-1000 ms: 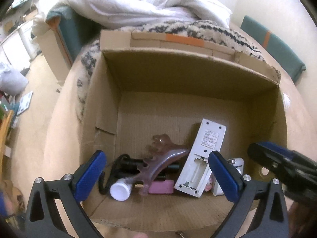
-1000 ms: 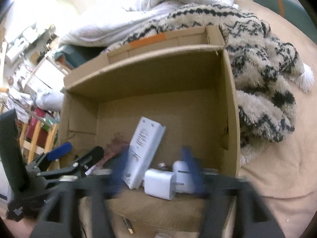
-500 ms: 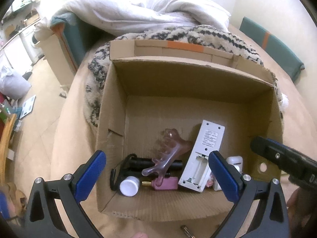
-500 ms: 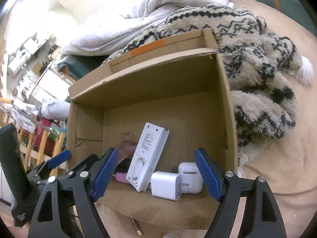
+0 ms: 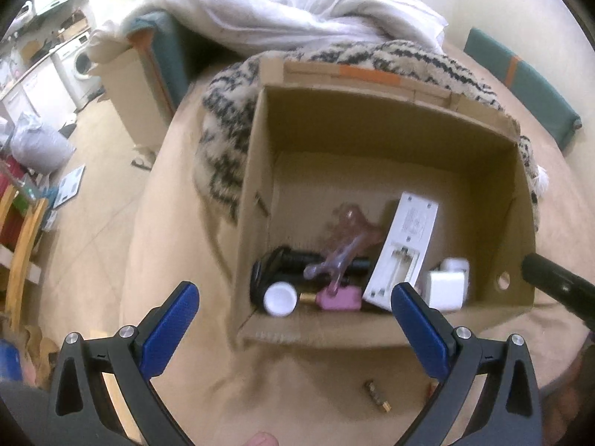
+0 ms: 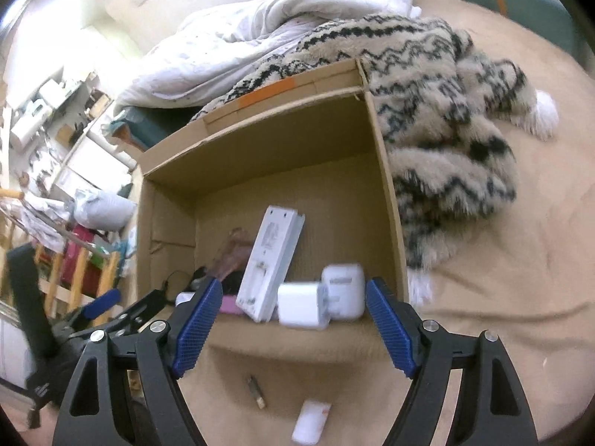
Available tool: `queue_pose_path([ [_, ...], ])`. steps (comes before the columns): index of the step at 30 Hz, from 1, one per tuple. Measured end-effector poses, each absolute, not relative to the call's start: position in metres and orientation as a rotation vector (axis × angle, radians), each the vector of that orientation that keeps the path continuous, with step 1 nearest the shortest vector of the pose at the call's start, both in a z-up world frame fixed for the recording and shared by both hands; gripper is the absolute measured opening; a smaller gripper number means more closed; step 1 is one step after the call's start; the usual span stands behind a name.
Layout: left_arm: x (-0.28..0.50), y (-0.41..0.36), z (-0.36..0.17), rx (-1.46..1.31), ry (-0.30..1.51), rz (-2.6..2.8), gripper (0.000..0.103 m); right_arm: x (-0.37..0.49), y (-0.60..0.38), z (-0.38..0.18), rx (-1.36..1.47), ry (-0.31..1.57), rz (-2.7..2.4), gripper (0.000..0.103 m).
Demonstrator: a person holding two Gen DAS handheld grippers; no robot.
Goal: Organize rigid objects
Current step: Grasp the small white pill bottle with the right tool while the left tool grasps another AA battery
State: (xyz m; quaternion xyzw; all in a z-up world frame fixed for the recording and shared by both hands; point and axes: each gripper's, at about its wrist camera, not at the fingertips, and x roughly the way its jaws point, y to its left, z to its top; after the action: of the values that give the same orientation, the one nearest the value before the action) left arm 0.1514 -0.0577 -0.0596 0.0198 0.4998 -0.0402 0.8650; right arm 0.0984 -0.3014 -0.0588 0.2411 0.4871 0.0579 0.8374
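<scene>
Most rigid items — a remote (image 6: 271, 260), chargers (image 6: 303, 306) and a flashlight (image 5: 316, 260) — already lie in the cardboard box (image 6: 260, 156). Left gripper (image 5: 293, 319) and right gripper (image 6: 293, 330) both gape empty; a battery (image 6: 256, 392) and a small white piece (image 6: 310, 422) remain outside on the bed.

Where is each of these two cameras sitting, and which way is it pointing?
Left wrist view: on the left gripper, looking steeply down into the cardboard box on the bed; its blue fingers, a fingertip and the right gripper's tip show.
Right wrist view: on the right gripper, looking down at the same box from its right; the left gripper shows at left.
Shared: the box, white remote, chargers, patterned blanket.
</scene>
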Motion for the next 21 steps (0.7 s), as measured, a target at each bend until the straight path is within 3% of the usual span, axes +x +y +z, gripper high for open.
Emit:
queue_pose_path([
  [5,0.138,-0.05,-0.077,0.007,1.121,-0.066,0.103,0.071,-0.3,-0.078,0.608,1.109,0.128,0.084],
  [12,0.132,-0.063,-0.109,0.04,1.247,-0.076,0.103,0.055,-0.272,-0.137,0.595,1.4,0.093,0.082],
  [13,0.131,-0.065,-0.114,0.042,1.263,-0.085,0.101,0.054,-0.267,-0.142,0.579,1.422,0.098,0.078],
  [15,0.129,-0.069,-0.123,0.037,1.296,-0.097,0.098,0.056,-0.254,-0.151,0.533,1.47,0.123,0.055],
  [17,0.128,-0.073,-0.128,0.055,1.309,-0.091,0.097,0.057,-0.245,-0.158,0.475,1.504,0.124,0.042],
  [21,0.121,-0.074,-0.14,0.046,1.37,-0.06,0.097,0.06,-0.239,-0.161,0.41,1.498,0.107,0.028],
])
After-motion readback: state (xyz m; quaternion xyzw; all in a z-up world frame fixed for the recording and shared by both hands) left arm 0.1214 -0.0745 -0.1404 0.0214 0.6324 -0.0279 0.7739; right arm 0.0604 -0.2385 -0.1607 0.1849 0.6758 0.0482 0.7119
